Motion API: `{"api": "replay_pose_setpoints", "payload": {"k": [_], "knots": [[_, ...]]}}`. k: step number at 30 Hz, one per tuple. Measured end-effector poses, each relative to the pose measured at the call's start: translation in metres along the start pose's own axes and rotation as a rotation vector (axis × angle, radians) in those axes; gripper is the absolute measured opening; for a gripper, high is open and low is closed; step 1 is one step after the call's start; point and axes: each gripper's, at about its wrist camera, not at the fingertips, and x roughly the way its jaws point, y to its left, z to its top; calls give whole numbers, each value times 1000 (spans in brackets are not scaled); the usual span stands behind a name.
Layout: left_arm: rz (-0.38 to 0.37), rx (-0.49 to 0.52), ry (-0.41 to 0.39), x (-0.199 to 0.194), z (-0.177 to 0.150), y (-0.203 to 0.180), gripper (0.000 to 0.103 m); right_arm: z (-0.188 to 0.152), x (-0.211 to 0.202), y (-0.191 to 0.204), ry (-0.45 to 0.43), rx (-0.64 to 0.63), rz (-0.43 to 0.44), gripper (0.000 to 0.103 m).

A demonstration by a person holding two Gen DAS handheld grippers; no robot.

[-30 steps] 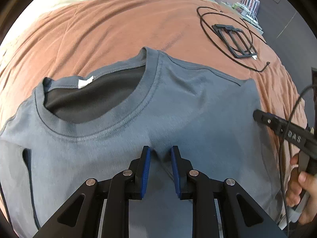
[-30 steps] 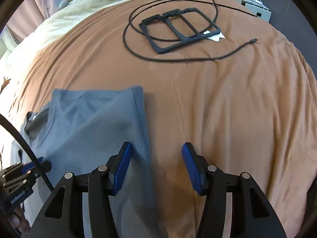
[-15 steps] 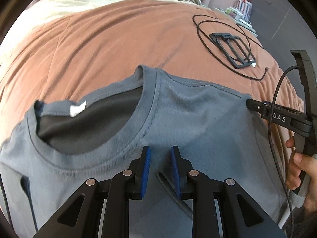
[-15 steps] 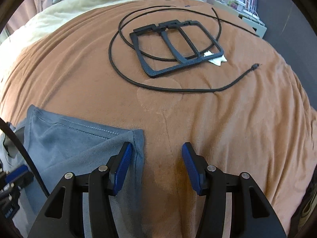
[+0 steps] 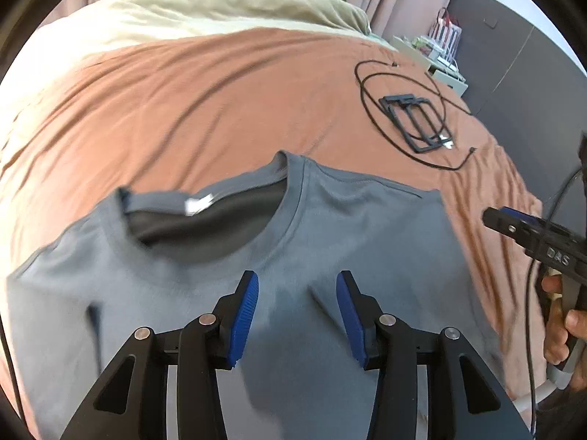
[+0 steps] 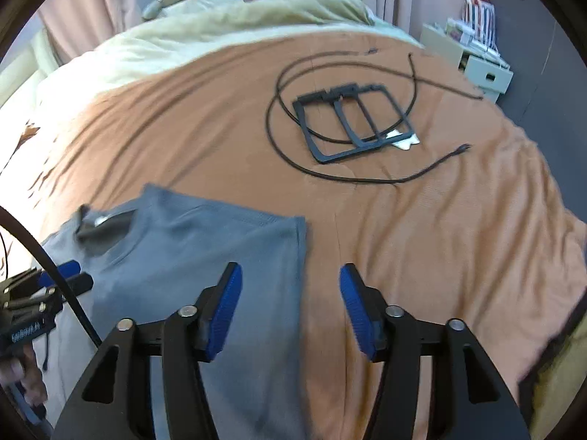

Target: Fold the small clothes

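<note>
The grey T-shirt (image 5: 367, 242) lies flat on the orange-brown blanket (image 5: 220, 102) of a bed, filling the lower half of the left wrist view, with its round neckline and a small white label (image 5: 198, 203) left of centre. In the right wrist view the same shirt sits in the lower left of the frame, its straight right edge running down towards the bottom centre.

The left hand-held gripper (image 5: 297, 315) hangs over the chest of the shirt at the bottom centre of its view. Its jaws are opening; the blue pads (image 5: 244, 315) stand apart with only flat cloth seen below them, and nothing is pinched. The right hand-held gripper (image 6: 290, 311) is at the bottom centre of its own view, above the shirt's right edge: the left pad is over grey cloth, the right pad over bare blanket. Its jaws are opening too, and they grasp nothing. From the left wrist view it shows at the right edge, with a person's hand (image 5: 561, 322) on its handle.

In the upper right of both views a black frame (image 6: 352, 121) lies on the blanket inside loops of thin black cable (image 6: 367, 179). A pale cream cover (image 6: 227, 18) spans the top of the bed.
</note>
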Motion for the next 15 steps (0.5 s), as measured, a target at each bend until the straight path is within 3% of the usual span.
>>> {"api": "replay_pose_setpoints", "payload": {"k": [2, 6, 7, 9, 13, 15], "knots": [[-1, -17, -36, -38, -13, 0, 48, -15, -41, 5, -23, -17, -2, 79], [-10, -65, -96, -117, -49, 2, 98, -47, -123, 22, -57, -52, 20, 90], [-3, -68, -106, -133, -56, 2, 103, -54, -137, 25, -58, -55, 23, 95], [25, -78, -115, -167, -73, 2, 103, -74, -173, 34, -67, -63, 23, 103], [37, -110, -118, -227, -107, 7, 103, -107, -230, 50, -100, -76, -12, 103], [43, -120, -129, -255, -121, 9, 103, -125, -259, 55, -110, -72, 10, 103]]}}
